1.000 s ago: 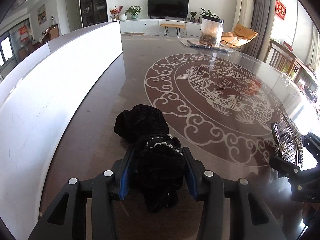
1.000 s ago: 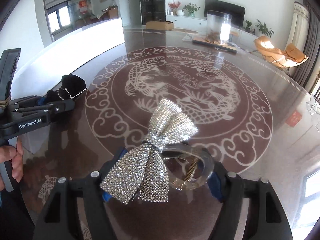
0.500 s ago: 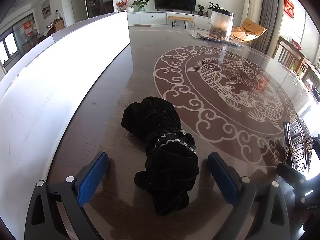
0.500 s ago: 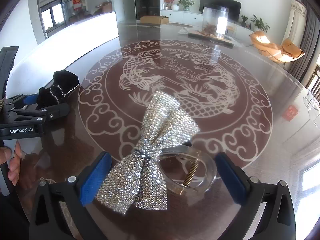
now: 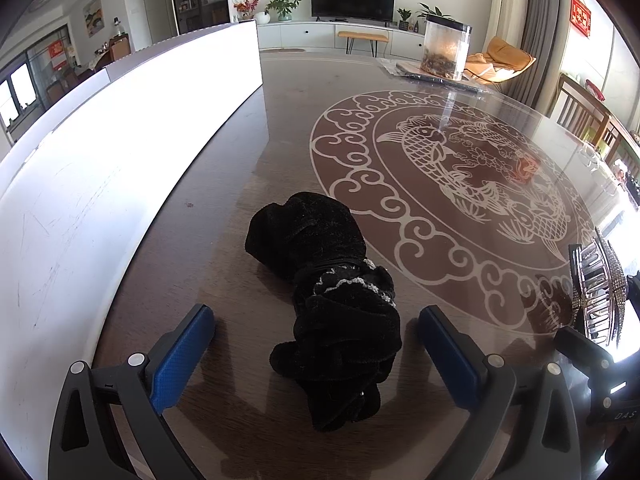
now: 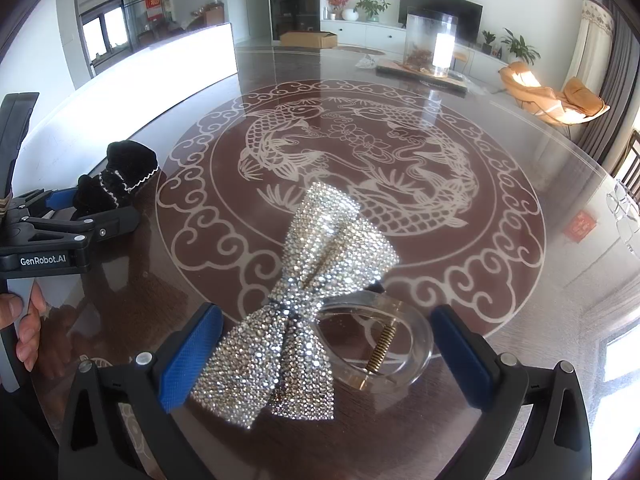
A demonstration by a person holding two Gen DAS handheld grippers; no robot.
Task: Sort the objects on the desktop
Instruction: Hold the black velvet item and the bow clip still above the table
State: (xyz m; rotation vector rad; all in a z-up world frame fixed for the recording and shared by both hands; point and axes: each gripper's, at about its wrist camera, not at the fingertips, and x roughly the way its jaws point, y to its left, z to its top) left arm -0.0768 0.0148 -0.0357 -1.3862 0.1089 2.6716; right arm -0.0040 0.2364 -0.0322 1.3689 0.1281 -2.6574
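A black velvet hair tie with a beaded trim (image 5: 332,300) lies on the dark table between the fingers of my left gripper (image 5: 316,340), which is open and clear of it. It also shows at the left of the right wrist view (image 6: 120,180). A silver rhinestone bow hair clip with a clear claw (image 6: 312,300) lies on the table between the fingers of my right gripper (image 6: 326,344), which is open. The clip's edge shows at the right of the left wrist view (image 5: 600,288).
A long white board (image 5: 120,140) stands along the table's left side. A clear jar on a tray (image 5: 444,52) stands at the far edge. The glass top bears a round fish pattern (image 6: 352,168). Chairs (image 5: 580,108) stand to the right.
Both grippers have opened. The left let go of the black hair tie and the right let go of the bow clip. Both things now rest on the table.
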